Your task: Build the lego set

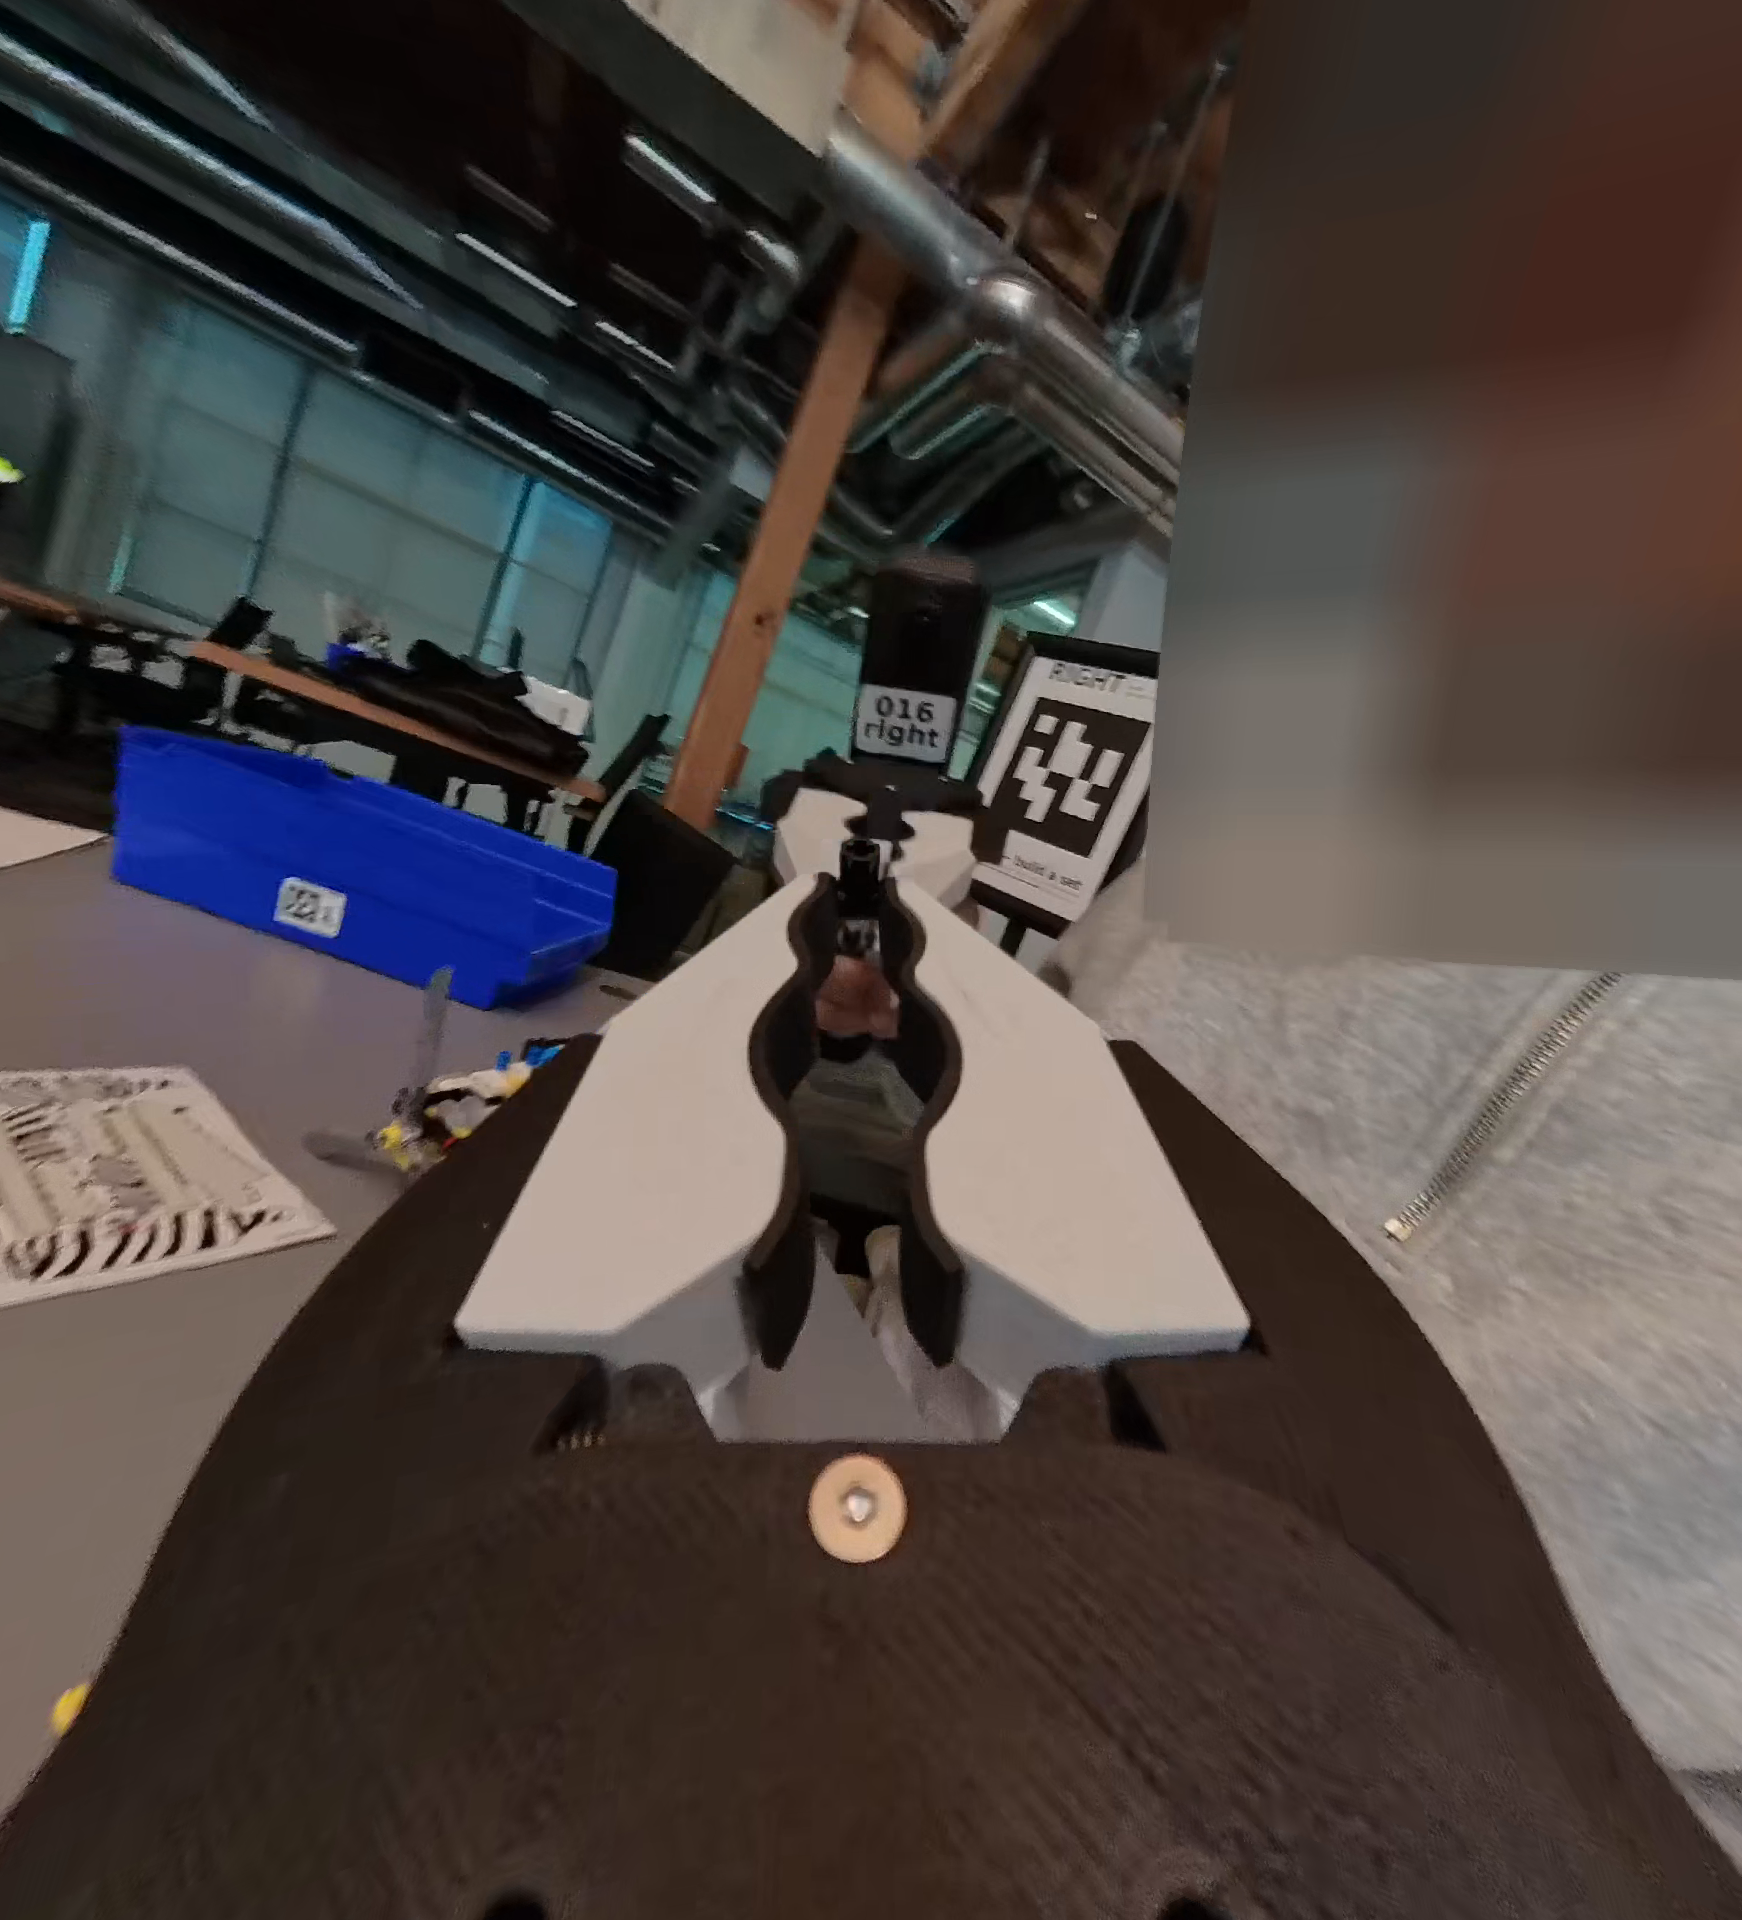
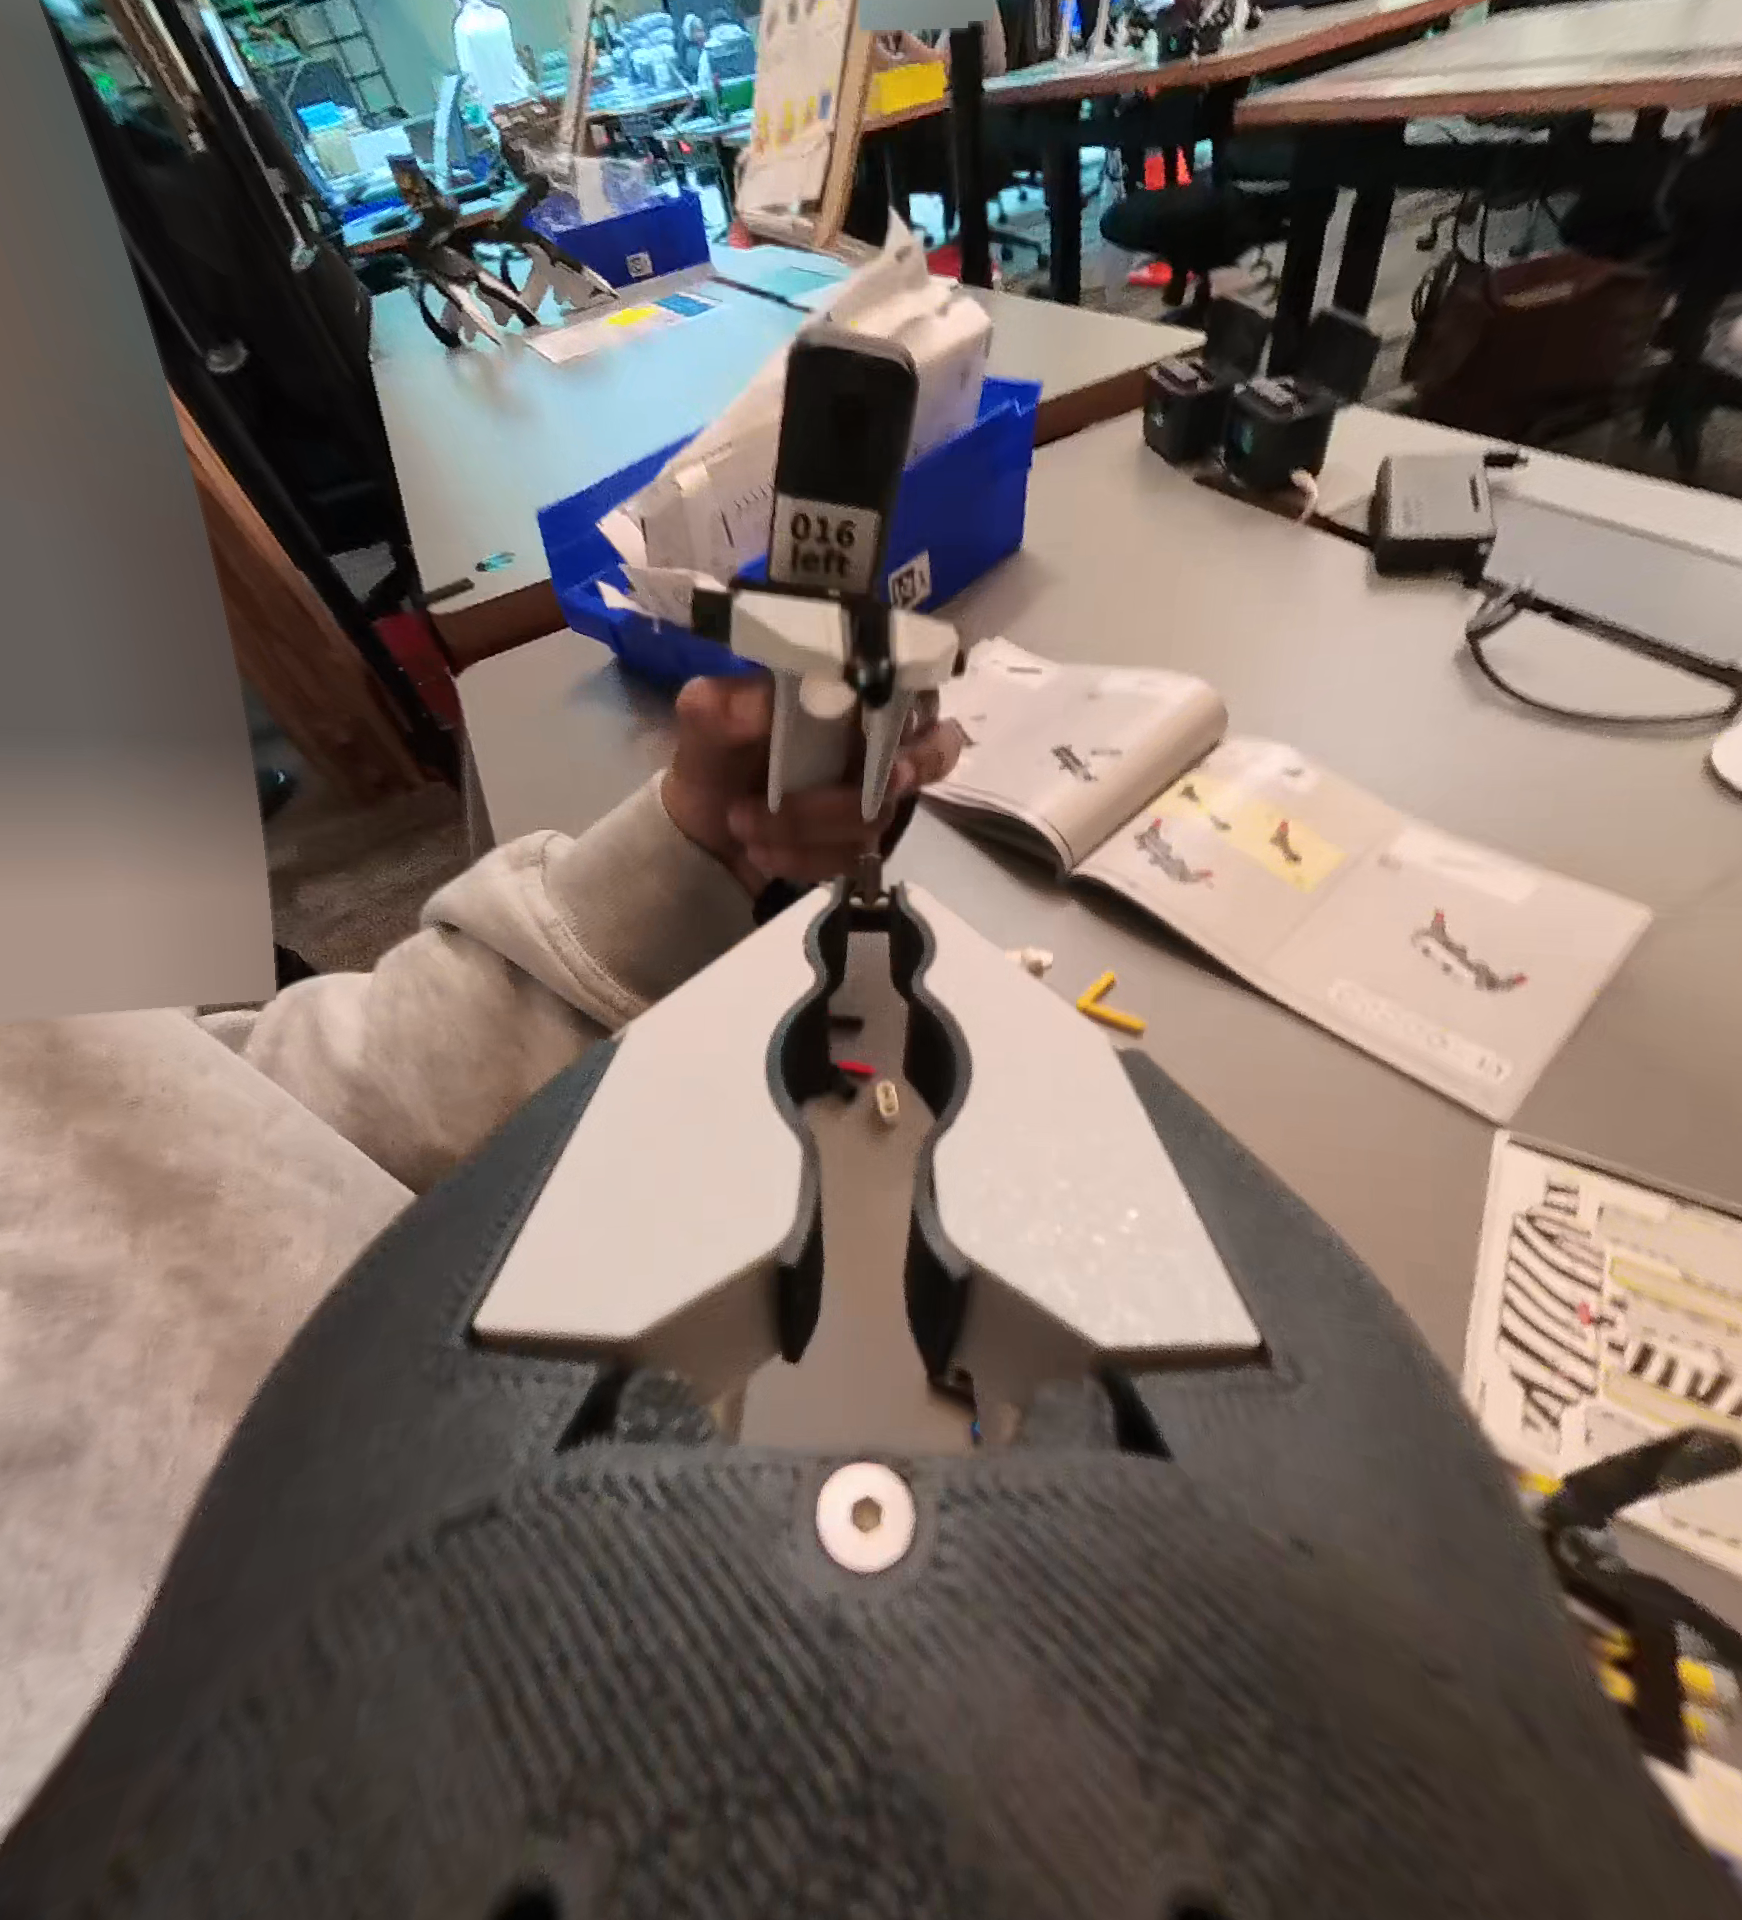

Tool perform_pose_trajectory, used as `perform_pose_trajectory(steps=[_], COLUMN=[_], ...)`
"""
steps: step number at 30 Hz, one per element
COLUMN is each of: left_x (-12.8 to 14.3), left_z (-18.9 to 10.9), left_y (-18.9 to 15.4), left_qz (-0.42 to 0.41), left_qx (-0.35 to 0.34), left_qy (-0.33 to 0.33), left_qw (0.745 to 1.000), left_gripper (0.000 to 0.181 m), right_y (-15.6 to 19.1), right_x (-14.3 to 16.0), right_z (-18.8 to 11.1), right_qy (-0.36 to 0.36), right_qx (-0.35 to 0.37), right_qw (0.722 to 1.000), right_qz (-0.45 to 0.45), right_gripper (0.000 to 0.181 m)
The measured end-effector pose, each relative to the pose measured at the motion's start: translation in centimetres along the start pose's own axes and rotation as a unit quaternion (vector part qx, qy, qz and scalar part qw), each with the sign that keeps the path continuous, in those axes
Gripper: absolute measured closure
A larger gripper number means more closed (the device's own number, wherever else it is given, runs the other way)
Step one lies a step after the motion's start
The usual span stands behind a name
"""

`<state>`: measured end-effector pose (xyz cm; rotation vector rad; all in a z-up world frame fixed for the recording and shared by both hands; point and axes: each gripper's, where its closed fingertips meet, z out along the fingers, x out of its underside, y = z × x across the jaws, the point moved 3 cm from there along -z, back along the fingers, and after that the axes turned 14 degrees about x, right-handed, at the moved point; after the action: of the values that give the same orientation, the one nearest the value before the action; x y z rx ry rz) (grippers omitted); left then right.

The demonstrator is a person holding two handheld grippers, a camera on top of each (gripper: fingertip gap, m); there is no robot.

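Both grippers are held up in the air, facing each other tip to tip. My left gripper [image 1: 860,902] is shut on a small black lego pin [image 1: 859,864]. The right gripper [image 1: 888,821] shows just beyond it with a black piece at its tips. In the right wrist view, my right gripper [image 2: 867,902] is shut on a small dark pin [image 2: 867,876]. The left gripper [image 2: 851,665], held in a hand, points back at it with a black piece [image 2: 872,649] between its fingers. A partly built black and yellow model [image 2: 1656,1621] lies on the table; it also shows in the left wrist view [image 1: 451,1101].
An open instruction booklet [image 2: 1262,862] lies on the grey table [image 2: 1314,644]. A yellow angled piece [image 2: 1111,1003] and small loose pieces [image 2: 886,1101] lie near it. A blue bin [image 1: 358,862] stands behind. A striped printed sheet [image 1: 88,1174] lies at the left. A grey sleeve [image 2: 493,966] crosses below. Left tips to right tips: about 5 centimeters.
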<state>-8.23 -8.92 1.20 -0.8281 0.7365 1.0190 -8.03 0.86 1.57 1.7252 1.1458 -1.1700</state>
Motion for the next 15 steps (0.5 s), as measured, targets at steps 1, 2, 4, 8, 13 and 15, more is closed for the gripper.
perform_pose_trajectory(steps=[1,2,4,8,13,15], left_x=[0.0,-0.1,-0.3,-1.2,-1.3,-1.2], left_z=[0.2,0.4,0.3,0.0,-0.1,-0.1], left_y=[-0.4,-0.8,-1.1,-2.1,-2.5,-2.4], left_qz=[0.005,0.009,0.004,0.009,0.014,0.013], left_qx=[0.016,0.028,0.044,0.081,0.089,0.088], left_qy=[0.000,-0.003,-0.013,-0.044,-0.048,-0.045], left_qw=[1.000,1.000,0.999,0.996,0.995,0.995], left_gripper=[0.176,0.176,0.176,0.177,0.177,0.177], right_y=[0.3,0.5,1.2,2.5,3.1,3.1], right_x=[-0.5,-1.0,-1.7,-3.1,-3.8,-3.9], right_z=[0.0,0.0,0.2,1.2,2.2,2.2], right_qy=[-0.002,-0.004,-0.006,-0.019,-0.019,-0.017], right_qx=[-0.002,-0.002,-0.005,-0.021,-0.029,-0.031], right_qw=[1.000,1.000,0.999,0.999,0.998,0.998], right_qz=[-0.012,-0.025,-0.045,-0.047,-0.044,-0.042], right_gripper=[0.176,0.177,0.177,0.176,0.176,0.176])
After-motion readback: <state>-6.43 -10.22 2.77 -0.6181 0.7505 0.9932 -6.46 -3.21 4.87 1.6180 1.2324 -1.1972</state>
